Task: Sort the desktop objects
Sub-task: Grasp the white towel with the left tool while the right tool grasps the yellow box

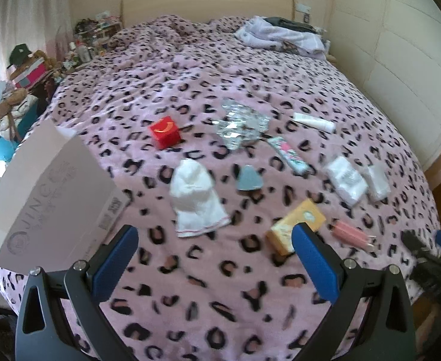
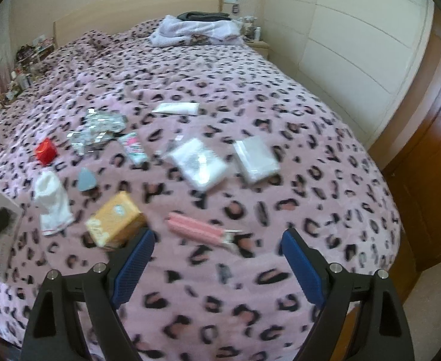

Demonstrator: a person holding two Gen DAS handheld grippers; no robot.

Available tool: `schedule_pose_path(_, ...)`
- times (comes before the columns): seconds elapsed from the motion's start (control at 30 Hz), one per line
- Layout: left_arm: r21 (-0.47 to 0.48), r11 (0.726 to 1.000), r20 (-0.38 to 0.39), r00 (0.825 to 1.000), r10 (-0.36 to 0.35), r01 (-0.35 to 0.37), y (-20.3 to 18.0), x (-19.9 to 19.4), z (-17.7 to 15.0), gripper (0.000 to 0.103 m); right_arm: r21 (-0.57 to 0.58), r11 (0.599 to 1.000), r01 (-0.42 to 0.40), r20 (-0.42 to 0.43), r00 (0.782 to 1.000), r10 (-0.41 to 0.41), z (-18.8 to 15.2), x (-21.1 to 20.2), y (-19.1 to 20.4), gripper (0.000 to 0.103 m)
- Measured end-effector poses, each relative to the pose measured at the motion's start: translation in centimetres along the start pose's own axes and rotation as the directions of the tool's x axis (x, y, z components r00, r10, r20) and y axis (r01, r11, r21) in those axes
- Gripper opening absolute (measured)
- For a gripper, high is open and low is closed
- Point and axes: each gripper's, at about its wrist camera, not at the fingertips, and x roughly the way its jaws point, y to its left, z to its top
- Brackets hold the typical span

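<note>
Small objects lie scattered on a pink leopard-print bedspread. There is a red box, a white cloth, a grey-blue triangle, a yellow tissue pack, a pink item, two clear plastic packets, a silver foil wrapper, a patterned tube and a white tube. My left gripper is open and empty above the near bedspread. My right gripper is open and empty, just short of the pink item and the yellow pack.
A large white cardboard box stands at the bed's left edge. Folded clothes lie near the headboard. A cluttered side table is left of the bed. A wooden door is on the right.
</note>
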Motion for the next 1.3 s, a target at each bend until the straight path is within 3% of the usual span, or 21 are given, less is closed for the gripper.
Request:
schedule_pose_path(0.17,0.002,1.000,-0.009,1.000,0.020,-0.020,3.6,2.5,-2.9,0.103,-0.011,1.000,0.001,-0.023,1.000,-0.001,-2.2,1.9,-2.5,0.089)
schedule_pose_path(0.3,-0.005,1.000,-0.063,0.998,-0.013,0.013,4.7,5.2,-5.3,0.103,0.012,0.997,-0.083,-0.073,0.994,0.083,-4.3,4.0,-1.9,0.089)
schedule_pose_path(0.43,-0.084,0.993,-0.085,0.992,-0.090,0.083,5.1,7.2,-4.7,0.103,0.030,0.987,-0.156,-0.114,0.981,0.159,-4.9,5.4,0.9,0.089)
schedule_pose_path(0.6,-0.059,0.998,-0.059,0.998,-0.020,0.016,4.0,9.6,-1.0,0.103,0.116,0.966,-0.230,-0.079,0.968,0.240,-3.3,5.4,4.1,0.089)
schedule_pose_path(0.77,-0.051,0.998,-0.111,0.993,-0.045,0.039,3.5,13.3,1.3,0.103,0.312,0.893,-0.323,-0.106,0.923,0.371,-1.6,7.0,5.9,0.089)
schedule_pose_path(1.07,-0.066,0.997,-0.145,0.988,-0.054,0.045,4.4,17.5,1.7,0.103,0.590,0.771,-0.239,-0.206,0.879,0.430,-1.5,12.1,7.6,0.089)
schedule_pose_path(1.3,-0.078,0.995,-0.154,0.985,-0.075,0.064,4.7,18.7,1.4,0.103,0.574,0.803,-0.161,-0.239,0.905,0.352,-1.3,14.3,9.7,0.089)
